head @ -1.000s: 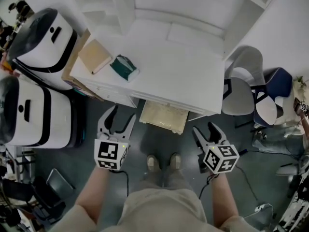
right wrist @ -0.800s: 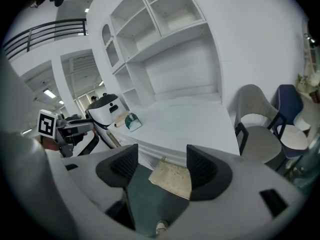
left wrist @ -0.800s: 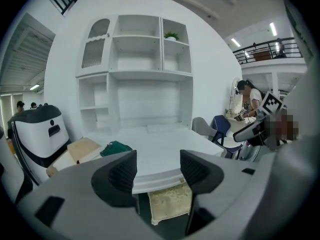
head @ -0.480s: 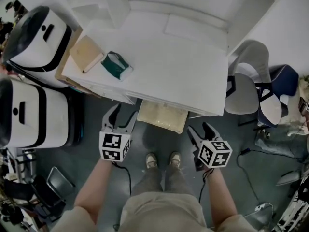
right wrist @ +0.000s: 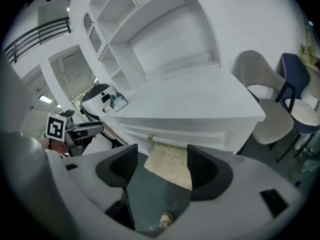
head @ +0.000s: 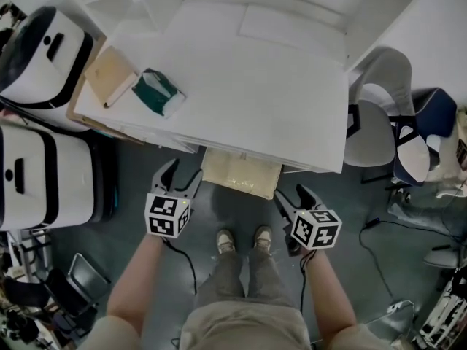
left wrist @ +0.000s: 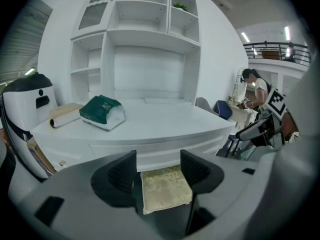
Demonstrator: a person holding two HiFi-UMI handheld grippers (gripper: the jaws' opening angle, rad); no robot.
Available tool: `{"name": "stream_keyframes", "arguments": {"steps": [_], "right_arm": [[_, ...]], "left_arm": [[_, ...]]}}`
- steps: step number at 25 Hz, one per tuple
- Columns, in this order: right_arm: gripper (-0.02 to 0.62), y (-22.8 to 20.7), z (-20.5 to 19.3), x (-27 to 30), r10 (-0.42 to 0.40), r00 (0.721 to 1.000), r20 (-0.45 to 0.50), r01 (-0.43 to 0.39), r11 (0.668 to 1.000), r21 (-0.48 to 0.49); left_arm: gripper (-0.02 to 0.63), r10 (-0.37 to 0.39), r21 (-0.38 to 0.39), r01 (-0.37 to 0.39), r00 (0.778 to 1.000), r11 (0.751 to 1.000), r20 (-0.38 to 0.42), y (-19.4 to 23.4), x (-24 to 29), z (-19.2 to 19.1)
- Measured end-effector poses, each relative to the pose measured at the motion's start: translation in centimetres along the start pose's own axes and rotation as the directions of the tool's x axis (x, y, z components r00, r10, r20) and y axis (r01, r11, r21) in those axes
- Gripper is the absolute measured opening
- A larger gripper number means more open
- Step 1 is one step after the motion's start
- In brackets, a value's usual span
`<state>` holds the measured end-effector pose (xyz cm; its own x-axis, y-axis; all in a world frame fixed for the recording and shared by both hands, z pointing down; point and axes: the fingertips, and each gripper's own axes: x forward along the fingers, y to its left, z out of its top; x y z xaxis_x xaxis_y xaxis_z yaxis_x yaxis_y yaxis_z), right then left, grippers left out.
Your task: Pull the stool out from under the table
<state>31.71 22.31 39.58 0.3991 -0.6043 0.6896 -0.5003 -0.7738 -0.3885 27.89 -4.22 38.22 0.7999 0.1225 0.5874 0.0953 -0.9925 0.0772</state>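
The stool [head: 241, 173] has a pale yellow patterned cushion and sticks partly out from under the front edge of the white table [head: 241, 86]. In the left gripper view the stool [left wrist: 165, 188] shows between the jaws but farther off. The right gripper view has the stool [right wrist: 172, 165] ahead too. My left gripper [head: 177, 177] hangs open just left of the stool. At the stool's right corner my right gripper [head: 291, 196] is open as well. Neither touches the stool.
A green and white packet [head: 157, 93] and a tan notebook [head: 109, 74] lie on the table's left end. Two white robots [head: 40, 108] stand at the left. Grey and blue chairs [head: 387, 122] stand at the right. The person's shoes [head: 241, 240] are on the dark floor.
Both grippers have moved forward and closer to the stool's front corners. The view has shifted toward the table.
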Motion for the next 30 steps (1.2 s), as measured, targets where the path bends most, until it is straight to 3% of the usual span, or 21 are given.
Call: {"name": "stream_keyframes", "arguments": {"steps": [11,15,19,30], "right_arm": [[0.316,-4.4,-4.9,8.7,-0.005,0.999,-0.038,0.005,1.000,0.006],[0.332,-6.3,-6.7,12.3,-0.010,0.999,-0.039,0.011,1.000,0.017],[0.345,-9.0,-8.2,15.1,-0.036,0.999,-0.034,0.037,0.998,0.041],[0.370,-14.8,-13.7,21.1,-0.060,0.997,-0.043,0.063,0.994,0.091]], "left_arm": [[0.293,-0.042,-0.094,0.035,0.997,0.995,-0.070,1.7,7.9,-9.0],[0.301,-0.080,-0.167,0.066,0.994,0.984,-0.078,1.9,11.1,-12.0],[0.304,-0.094,-0.159,0.077,0.990,0.984,-0.105,2.4,14.2,-15.1],[0.376,-0.130,-0.266,0.087,0.981,0.960,-0.147,3.8,21.8,-22.4]]}}
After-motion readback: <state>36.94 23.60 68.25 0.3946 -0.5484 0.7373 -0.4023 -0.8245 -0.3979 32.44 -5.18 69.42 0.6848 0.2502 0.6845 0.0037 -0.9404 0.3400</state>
